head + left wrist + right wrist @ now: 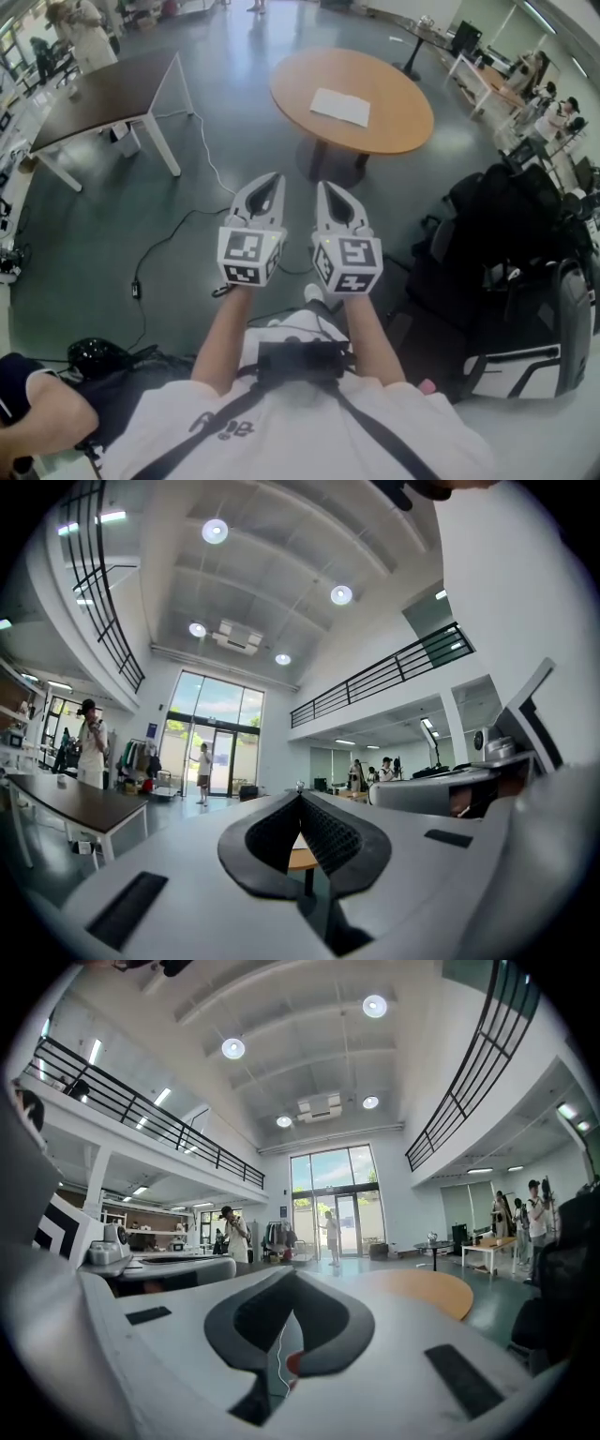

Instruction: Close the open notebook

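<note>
- held the left gripper (273, 180) out level ahead of the chest, seen from above in the head view, with jaws pressed together at the tips and pinching nothing.
- held the right gripper (324, 187) just beside it on the right, a narrow gap between the two, with jaws likewise pressed together and pinching nothing.
- carried a left marker cube (249, 255) and a right marker cube (349, 263) at the near ends of the grippers, just ahead of two bare forearms.
- saw the open notebook (340, 106) lying flat, white pages up, on a round wooden table (398, 141), far ahead of both grippers, well apart from them and a little to the right.
- showed, in the left gripper view, the black pads (330, 838) meeting at the far tip, with a sliver of the wooden table top and its dark leg visible through the opening nearer the camera.
- showed, in the right gripper view, the same closed tip, with grey floor and a thin white line visible through the opening below it, and the round table's edge to the right of the jaws.
- had a dark rectangular table (103, 94) on white legs at the far left, and a black cable (155, 248) trailing over the grey-green floor (234, 141) between that table and the grippers.
- had black bags (511, 225) heaped near on the right, one with a white panel.
- showed tall glass doors (211, 747) at the far end of a high white hall, with several people standing well away.
</note>
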### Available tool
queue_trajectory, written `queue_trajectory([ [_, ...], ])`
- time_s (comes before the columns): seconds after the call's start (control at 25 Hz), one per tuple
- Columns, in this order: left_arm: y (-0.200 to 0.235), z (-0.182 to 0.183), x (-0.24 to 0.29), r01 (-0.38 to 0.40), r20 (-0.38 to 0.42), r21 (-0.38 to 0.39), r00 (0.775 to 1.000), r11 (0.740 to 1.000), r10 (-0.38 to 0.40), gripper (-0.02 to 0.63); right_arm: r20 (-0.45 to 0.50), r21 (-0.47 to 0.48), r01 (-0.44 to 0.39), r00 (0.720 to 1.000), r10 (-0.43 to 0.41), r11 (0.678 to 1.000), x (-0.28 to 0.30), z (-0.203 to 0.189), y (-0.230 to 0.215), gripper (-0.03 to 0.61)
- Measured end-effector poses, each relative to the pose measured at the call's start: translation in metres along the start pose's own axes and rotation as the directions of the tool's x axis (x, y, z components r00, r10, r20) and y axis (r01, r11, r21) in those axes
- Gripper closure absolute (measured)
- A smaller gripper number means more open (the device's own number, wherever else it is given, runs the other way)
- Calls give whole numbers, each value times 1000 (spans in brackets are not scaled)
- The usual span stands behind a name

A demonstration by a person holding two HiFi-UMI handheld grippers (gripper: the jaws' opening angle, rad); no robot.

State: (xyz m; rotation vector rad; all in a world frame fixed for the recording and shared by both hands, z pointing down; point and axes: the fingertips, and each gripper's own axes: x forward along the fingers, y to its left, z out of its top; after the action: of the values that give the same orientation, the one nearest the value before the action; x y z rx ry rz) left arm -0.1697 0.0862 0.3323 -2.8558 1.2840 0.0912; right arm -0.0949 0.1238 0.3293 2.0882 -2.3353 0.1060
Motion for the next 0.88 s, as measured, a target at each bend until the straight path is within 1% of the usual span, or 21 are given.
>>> queue_trajectory([
  [0.12,13,4,-5,-19,12,-2,1000,1000,19,601,27,-16,4,1000,-3,1000,5,7,8,560],
  [0.24,21,9,-8,-22,25,16,999,1000,21,601,88,-99,61,995,-52,993,3,17,14,560],
  [0.32,22,7,-10,-16,31,11,999,1000,15,601,120,-128,70,991,-55,989,2,21,17,560],
  [0.4,23,5,-11,-16,28,3,999,1000,16,601,139,-111,61,989,-45,992,3,23,18,561],
  [0.48,23,7,-10,-19,32,-5,999,1000,19,601,146,-100,69,988,-53,993,5,24,18,561],
  [0.6,23,4,-10,-13,24,-14,1000,1000,13,601,161,-124,97,984,-76,988,5,23,18,561],
  [0.72,22,3,-14,-7,20,-18,1000,1000,7,601,165,-124,81,984,-60,989,7,21,26,560],
  [0.88,20,5,-17,-11,30,-18,999,1000,12,601,145,-108,48,989,-32,993,7,16,32,560],
])
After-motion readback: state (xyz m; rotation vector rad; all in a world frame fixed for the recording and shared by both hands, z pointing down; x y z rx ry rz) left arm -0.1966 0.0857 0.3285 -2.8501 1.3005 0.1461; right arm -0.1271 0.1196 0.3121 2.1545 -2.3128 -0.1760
